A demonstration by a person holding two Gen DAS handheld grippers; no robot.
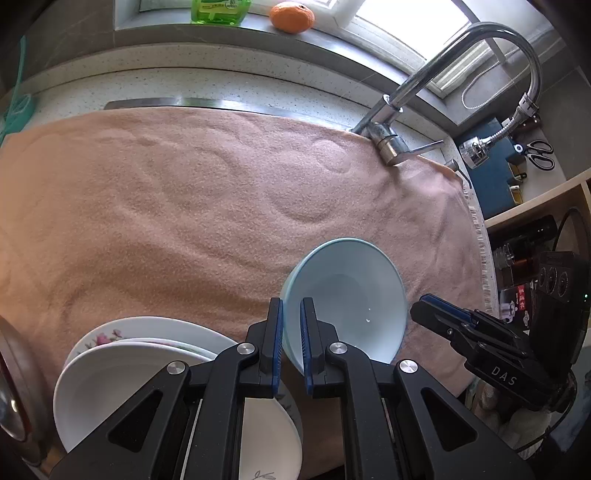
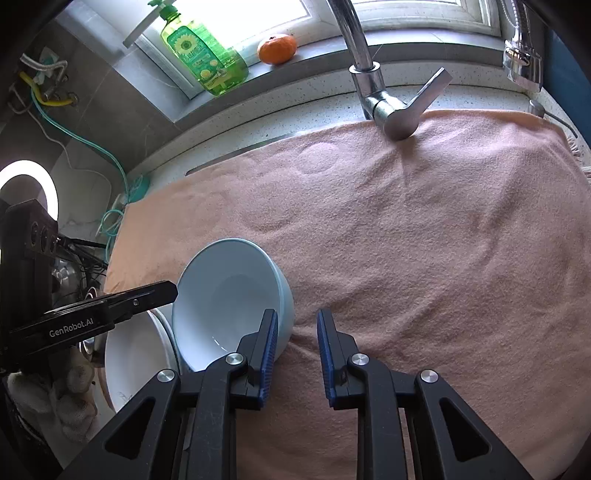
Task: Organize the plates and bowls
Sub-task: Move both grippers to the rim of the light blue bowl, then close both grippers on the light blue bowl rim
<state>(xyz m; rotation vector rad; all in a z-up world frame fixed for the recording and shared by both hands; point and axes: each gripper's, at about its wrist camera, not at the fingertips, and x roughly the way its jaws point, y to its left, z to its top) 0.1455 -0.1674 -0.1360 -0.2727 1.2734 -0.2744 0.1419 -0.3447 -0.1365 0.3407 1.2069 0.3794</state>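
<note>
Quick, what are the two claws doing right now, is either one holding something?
Left claw: closed on the rim of the pale blue bowl, holding it tilted.
Right claw: partly open, holding nothing; the bowl sits just beside it.

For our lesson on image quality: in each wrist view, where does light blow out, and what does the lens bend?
Left wrist view: the window is blown out white; the faucet curves and the towel edge bows, with dark corners. Right wrist view: the window and a ring light glare white; the windowsill bends. Both stay sharp.
</note>
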